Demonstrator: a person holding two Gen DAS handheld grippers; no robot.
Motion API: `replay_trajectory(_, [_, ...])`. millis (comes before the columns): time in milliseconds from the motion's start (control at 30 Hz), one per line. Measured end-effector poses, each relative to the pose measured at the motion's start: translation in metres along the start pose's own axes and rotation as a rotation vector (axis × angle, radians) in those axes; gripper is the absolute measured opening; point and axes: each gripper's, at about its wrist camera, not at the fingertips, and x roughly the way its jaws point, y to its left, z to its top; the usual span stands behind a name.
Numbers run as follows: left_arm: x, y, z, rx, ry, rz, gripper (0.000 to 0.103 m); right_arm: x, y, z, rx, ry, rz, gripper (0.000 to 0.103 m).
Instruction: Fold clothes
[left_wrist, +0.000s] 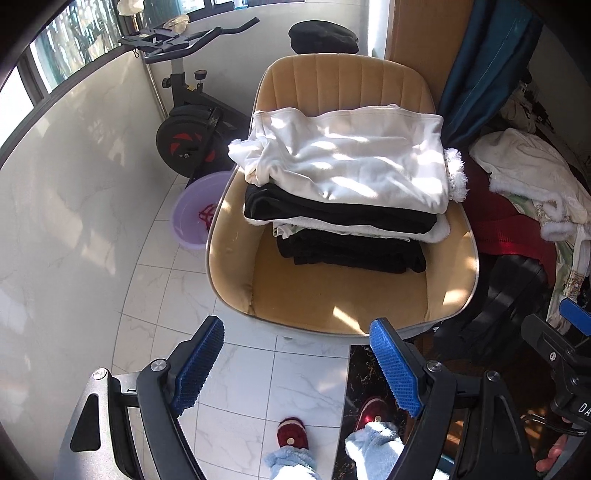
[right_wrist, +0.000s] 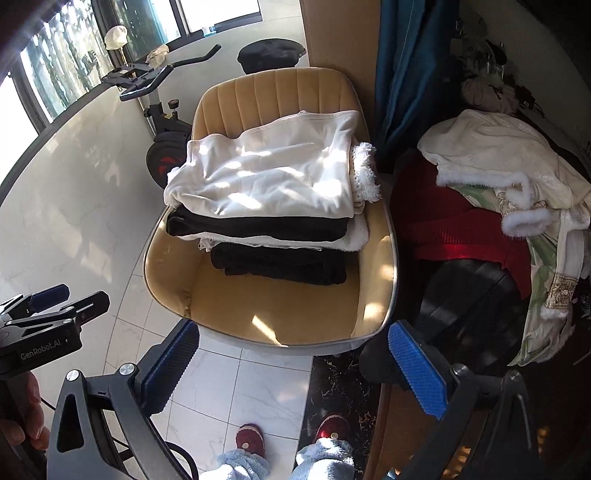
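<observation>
Folded stack (left_wrist: 343, 192) on chair (left_wrist: 332, 295); left gripper (left_wrist: 295, 369), right gripper (right_wrist: 295, 373) before chair, jaws spread, empty; probably between garments.

Mustard-yellow chair (left_wrist: 343, 295), ribbed back; stack (left_wrist: 347, 206) alternating white and black; blue ridged pads (left_wrist: 397, 373); lilac basin (left_wrist: 186, 218); white marbled floor tiles (left_wrist: 236, 369); dark-red slippers (left_wrist: 292, 434)
</observation>
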Motion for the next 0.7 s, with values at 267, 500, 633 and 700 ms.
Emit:
replay_trajectory(267, [-0.001,0.009,-0.013,-0.025,0.021,-0.077,0.082,-0.015,0.011,-0.018,0.027,-0.029,-0.034,0.102])
replay_trajectory(500, [-0.012,0.012,-0.011,-0.039,-0.015,-0.101,0.082,-0.027,0.014,-0.023,0.029,-0.058,-0.048,0.102])
replay_trajectory(633, [-0.017,0.010,-0.009,-0.025,-0.036,-0.092,0.082,-0.030,0.016,-0.024,0.026,-0.065,-0.047,0.102])
replay_trajectory(700, [-0.019,0.009,-0.010,-0.017,-0.043,-0.079,0.082,-0.030,0.017,-0.024,0.024,-0.066,-0.046,0.102])
